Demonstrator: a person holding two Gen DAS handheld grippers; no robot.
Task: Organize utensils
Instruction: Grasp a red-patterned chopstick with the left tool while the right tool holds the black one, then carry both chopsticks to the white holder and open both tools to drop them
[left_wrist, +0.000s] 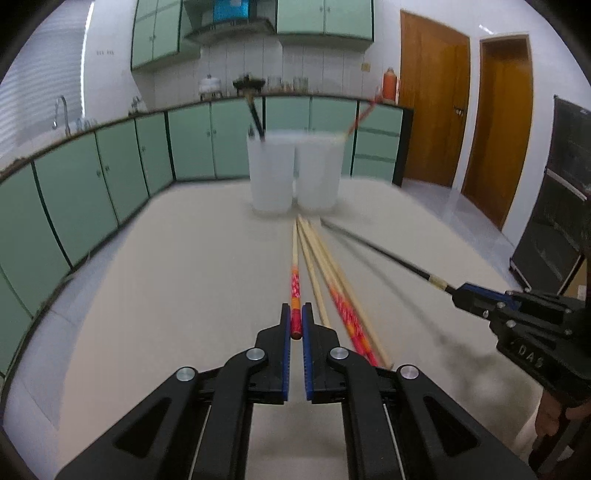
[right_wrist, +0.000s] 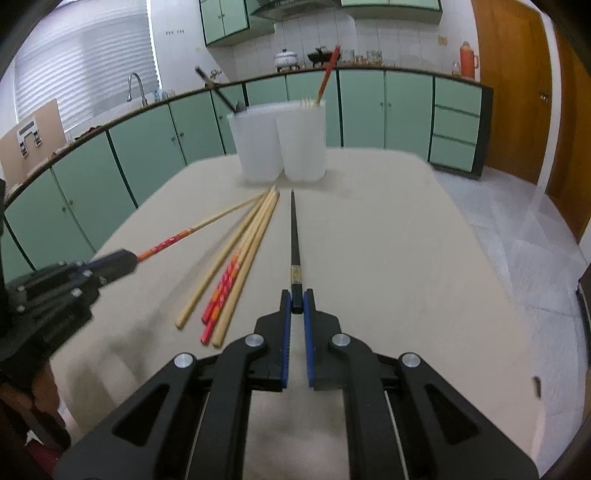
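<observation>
My left gripper is shut on the red patterned end of a wooden chopstick; it also shows in the right wrist view at the left. My right gripper is shut on the end of a black chopstick, seen at the right of the left wrist view. Three more wooden chopsticks lie loose on the table between them. Two white translucent cups stand at the far end: the left cup holds a black chopstick, the right cup a red-ended one.
The beige table ends at the right over a tiled floor. Green cabinets run behind the cups. Wooden doors are at the far right.
</observation>
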